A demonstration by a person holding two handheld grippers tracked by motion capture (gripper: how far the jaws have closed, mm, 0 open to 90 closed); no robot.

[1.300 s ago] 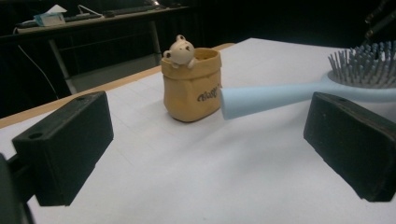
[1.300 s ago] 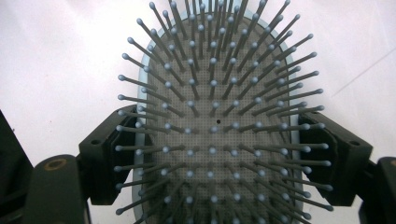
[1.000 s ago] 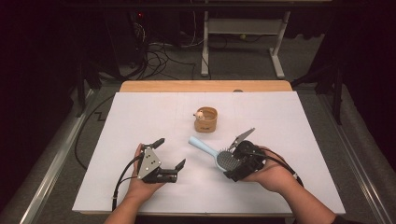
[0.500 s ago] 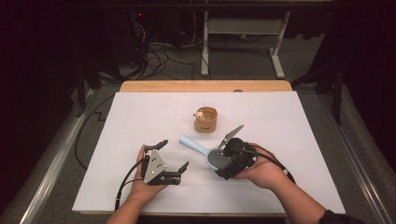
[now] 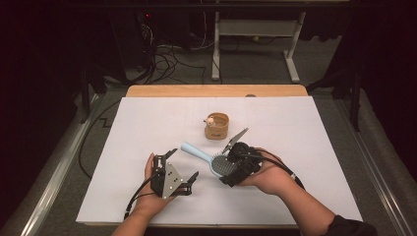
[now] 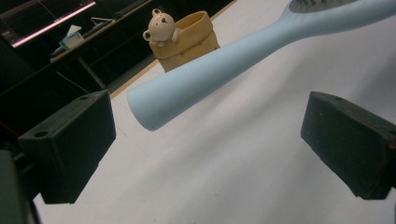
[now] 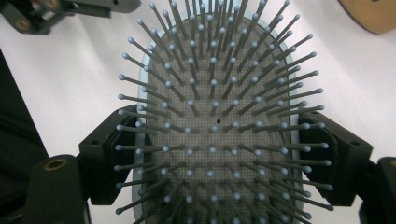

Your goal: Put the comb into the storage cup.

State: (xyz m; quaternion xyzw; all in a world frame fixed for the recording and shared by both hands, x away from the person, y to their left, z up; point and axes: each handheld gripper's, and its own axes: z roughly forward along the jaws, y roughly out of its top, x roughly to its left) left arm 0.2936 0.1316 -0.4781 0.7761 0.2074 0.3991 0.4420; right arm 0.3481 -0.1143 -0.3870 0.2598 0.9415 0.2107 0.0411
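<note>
White paper covers the bench (image 5: 147,118), with dark floor, cables and a metal frame behind it. From the high view, the hairbrush (image 5: 206,158) lies near the middle of the bench, its pale blue handle pointing up and left, and a small tan pot (image 5: 218,125) with a bear figure on its rim stands just beyond it. The right gripper view adds the brush head close up, bristles toward the camera, with a black jaw pressed on each side edge. The left gripper view shows the handle end (image 6: 187,88) reaching across above the paper, beyond and between two jaws set wide apart, touching neither. Both forearms come in from the near edge. The left claw (image 5: 183,167) rests in an upturned palm, open and empty, pointing right toward the brush. The right claw (image 5: 226,167) points left, clamped on the brush head.
</note>
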